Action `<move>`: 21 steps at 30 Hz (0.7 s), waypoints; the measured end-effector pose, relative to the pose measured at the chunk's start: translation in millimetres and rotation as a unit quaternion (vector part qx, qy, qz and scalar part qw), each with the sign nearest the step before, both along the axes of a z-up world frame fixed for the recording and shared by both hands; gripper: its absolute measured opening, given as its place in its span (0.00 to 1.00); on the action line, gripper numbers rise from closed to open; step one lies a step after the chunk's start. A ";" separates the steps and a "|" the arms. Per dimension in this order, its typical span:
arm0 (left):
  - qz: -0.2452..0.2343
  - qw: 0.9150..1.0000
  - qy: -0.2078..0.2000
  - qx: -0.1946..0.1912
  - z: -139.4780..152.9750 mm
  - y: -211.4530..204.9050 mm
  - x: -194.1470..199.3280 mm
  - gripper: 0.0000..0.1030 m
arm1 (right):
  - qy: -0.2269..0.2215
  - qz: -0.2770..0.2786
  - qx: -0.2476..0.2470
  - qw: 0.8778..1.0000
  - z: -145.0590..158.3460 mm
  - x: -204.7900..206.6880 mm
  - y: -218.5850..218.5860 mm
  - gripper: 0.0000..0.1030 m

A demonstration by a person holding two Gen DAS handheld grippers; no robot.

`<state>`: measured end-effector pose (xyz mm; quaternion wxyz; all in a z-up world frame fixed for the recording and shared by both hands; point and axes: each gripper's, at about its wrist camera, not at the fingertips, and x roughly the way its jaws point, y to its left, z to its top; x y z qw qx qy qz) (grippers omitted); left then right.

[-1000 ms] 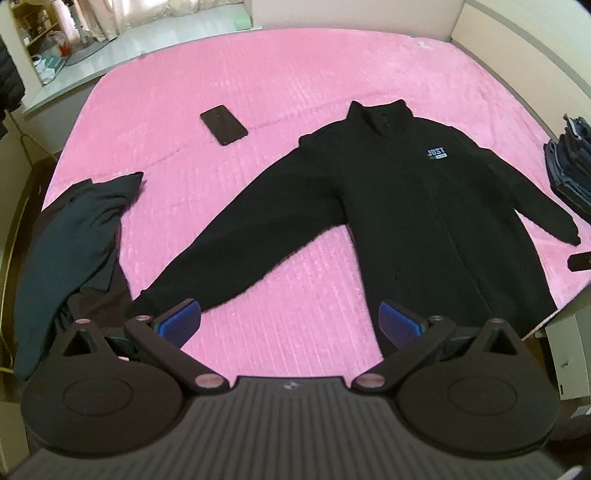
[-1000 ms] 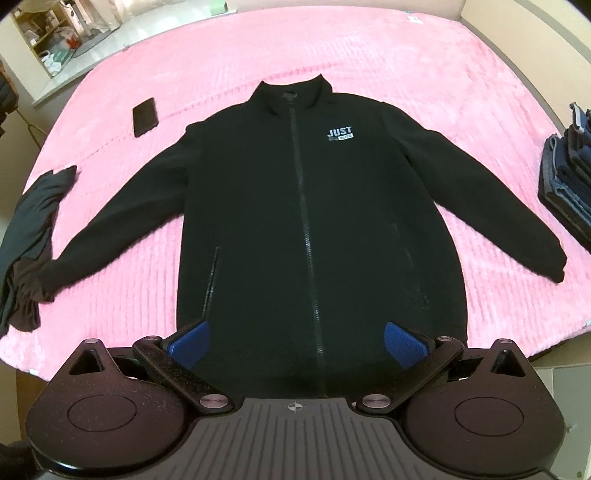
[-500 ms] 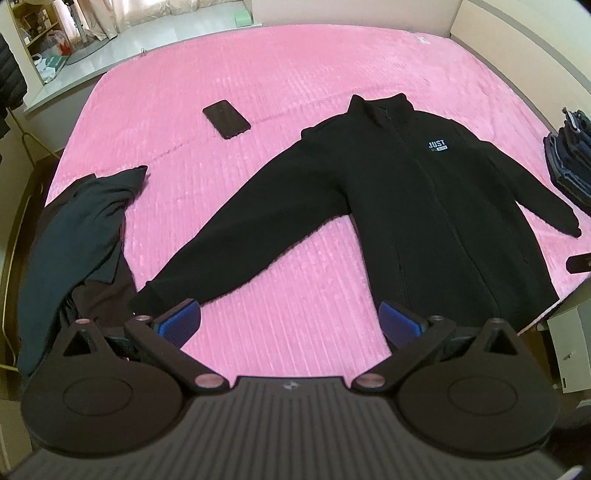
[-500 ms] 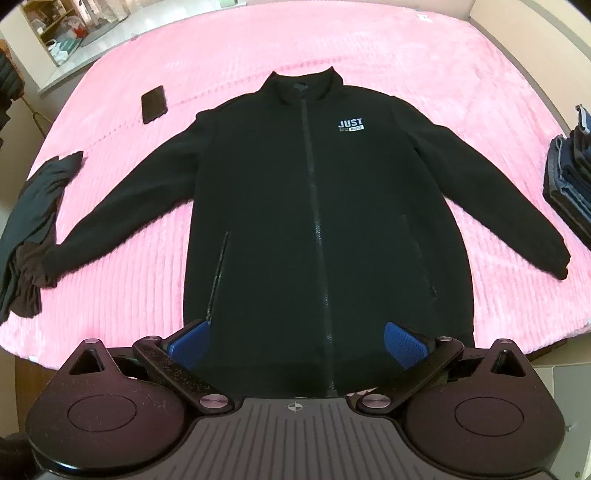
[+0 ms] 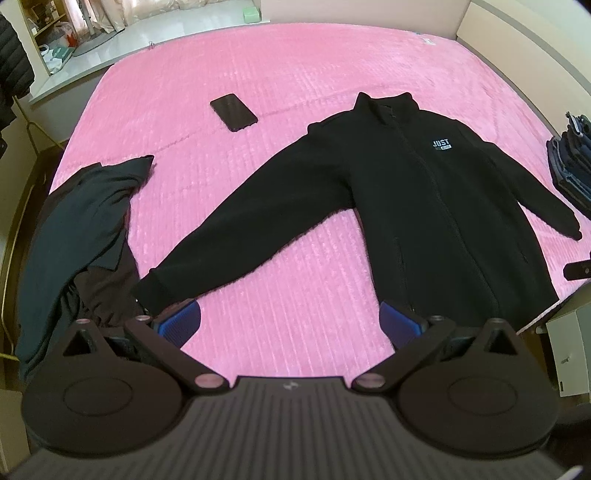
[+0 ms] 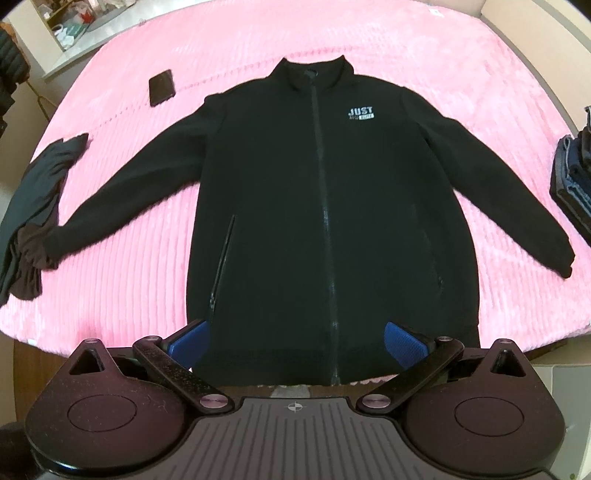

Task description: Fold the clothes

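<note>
Black zip-front fleece jacket (image 6: 325,206) lying face-up, sleeves spreading, on pink ribbed bed (image 6: 129,288), readying for folding | left hand-held gripper (image 5: 290,319) hovering released | right hand-held gripper (image 6: 295,338) hovering released over hem

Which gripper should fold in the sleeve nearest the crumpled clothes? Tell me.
Left. The left gripper, jaws open, sits just by that cuff; the right gripper hangs over the jacket hem.

A flat black rectangular phone (image 5: 233,112) lies face up on the pink ribbed plush bedspread (image 5: 280,66), near its far left part. Beyond the bed's far left corner, a pale grey floor (image 5: 92,48) leads to a light wooden shelf unit (image 5: 44,29) holding small items too blurred to identify.
</note>
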<state>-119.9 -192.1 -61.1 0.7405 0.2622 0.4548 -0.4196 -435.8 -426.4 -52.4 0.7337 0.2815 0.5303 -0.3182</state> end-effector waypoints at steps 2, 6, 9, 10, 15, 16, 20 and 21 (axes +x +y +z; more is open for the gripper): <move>-0.002 1.000 0.000 0.001 -0.3 0.1 -2.0 0.98 | 0.002 0.002 0.005 1.000 -2.8 -0.8 2.7 1.00; -0.001 1.000 0.002 0.003 -1.6 1.0 -4.1 0.98 | 0.006 0.001 0.012 1.000 -7.1 -3.4 5.2 1.00; -0.003 1.000 0.002 0.005 -2.7 0.9 -8.0 0.98 | 0.008 0.002 0.016 1.000 -8.9 -3.8 7.6 1.00; -0.003 1.000 0.002 0.006 -3.1 0.7 -9.0 0.98 | 0.009 0.003 0.018 1.000 -9.6 -4.5 7.6 1.00; -0.005 1.000 0.004 0.007 -4.2 -1.2 -13.7 0.98 | 0.010 0.002 0.022 1.000 -12.3 -7.3 9.2 1.00; -0.006 1.000 0.004 0.007 -4.3 -1.5 -14.6 0.98 | 0.010 0.001 0.023 1.000 -12.4 -7.9 9.0 1.00; -0.008 1.000 0.005 0.007 -4.4 -3.2 -16.5 0.98 | 0.009 0.001 0.022 1.000 -12.2 -8.1 8.6 1.00; -0.008 1.000 0.004 0.007 -4.4 -4.0 -16.9 0.98 | 0.007 0.001 0.022 1.000 -12.1 -7.8 8.7 1.00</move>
